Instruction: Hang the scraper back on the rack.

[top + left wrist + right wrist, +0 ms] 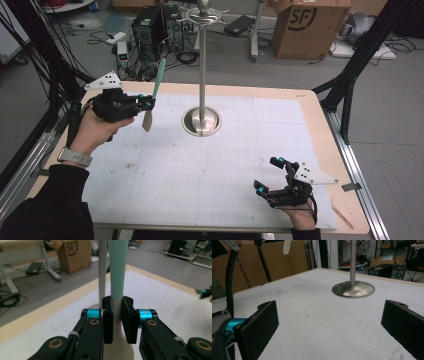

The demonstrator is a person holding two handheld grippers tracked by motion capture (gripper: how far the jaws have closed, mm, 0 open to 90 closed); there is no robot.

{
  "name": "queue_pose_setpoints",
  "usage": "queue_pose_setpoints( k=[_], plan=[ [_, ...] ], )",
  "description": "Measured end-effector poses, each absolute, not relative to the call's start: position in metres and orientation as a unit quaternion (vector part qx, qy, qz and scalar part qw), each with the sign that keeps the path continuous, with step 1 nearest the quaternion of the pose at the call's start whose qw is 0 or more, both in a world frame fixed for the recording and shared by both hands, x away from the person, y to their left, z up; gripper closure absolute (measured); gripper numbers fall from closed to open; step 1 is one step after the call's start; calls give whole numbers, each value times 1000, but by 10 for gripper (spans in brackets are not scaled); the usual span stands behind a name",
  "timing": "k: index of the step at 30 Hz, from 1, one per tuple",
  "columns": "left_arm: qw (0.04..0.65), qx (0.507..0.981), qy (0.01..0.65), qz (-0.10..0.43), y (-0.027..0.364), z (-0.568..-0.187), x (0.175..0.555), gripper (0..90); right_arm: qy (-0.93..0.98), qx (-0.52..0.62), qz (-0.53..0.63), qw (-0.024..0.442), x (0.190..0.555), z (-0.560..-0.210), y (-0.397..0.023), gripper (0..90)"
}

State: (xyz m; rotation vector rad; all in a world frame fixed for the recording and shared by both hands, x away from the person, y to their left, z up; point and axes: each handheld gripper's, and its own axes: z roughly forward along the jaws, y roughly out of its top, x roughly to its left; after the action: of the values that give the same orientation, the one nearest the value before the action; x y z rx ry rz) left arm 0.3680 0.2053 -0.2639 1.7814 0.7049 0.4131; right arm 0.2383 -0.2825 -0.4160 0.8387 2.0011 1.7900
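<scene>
We see our right gripper (329, 325) with its two black jaws spread wide at the lower corners of the frame, nothing between them but the white gridded mat (312, 315). Upper right of centre stands the metal stand (353, 287) on its round base. At the top left hangs the pale spatula blade (287, 246).

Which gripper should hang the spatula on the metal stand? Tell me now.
Left. The left gripper already clamps the mint-handled, cream-bladed spatula, held off the table beside the tall metal stand. The right gripper rests open and empty, nearer the person.
</scene>
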Motion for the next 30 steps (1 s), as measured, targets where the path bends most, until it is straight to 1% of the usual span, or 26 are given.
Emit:
queue_pose_setpoints(
  k=[8, 12, 14, 19, 26, 30],
  plan=[
    [554, 748, 322, 174, 209, -249, 392, 807, 707, 287, 626, 161, 237, -413, -280, 2],
    [565, 739, 321, 176, 206, -239, 401, 807, 707, 288, 626, 158, 236, -414, -280, 1],
    [559, 743, 322, 180, 204, -234, 405, 807, 708, 285, 626, 159, 236, -414, -280, 2],
    [545, 749, 319, 199, 196, -232, 413, 807, 705, 286, 628, 160, 236, -413, -282, 2],
    [556, 748, 309, 189, 191, -228, 421, 807, 709, 287, 624, 159, 240, -416, -284, 2],
    [575, 741, 293, 184, 192, -220, 420, 807, 705, 285, 631, 151, 241, -416, -283, 1]
  ],
)
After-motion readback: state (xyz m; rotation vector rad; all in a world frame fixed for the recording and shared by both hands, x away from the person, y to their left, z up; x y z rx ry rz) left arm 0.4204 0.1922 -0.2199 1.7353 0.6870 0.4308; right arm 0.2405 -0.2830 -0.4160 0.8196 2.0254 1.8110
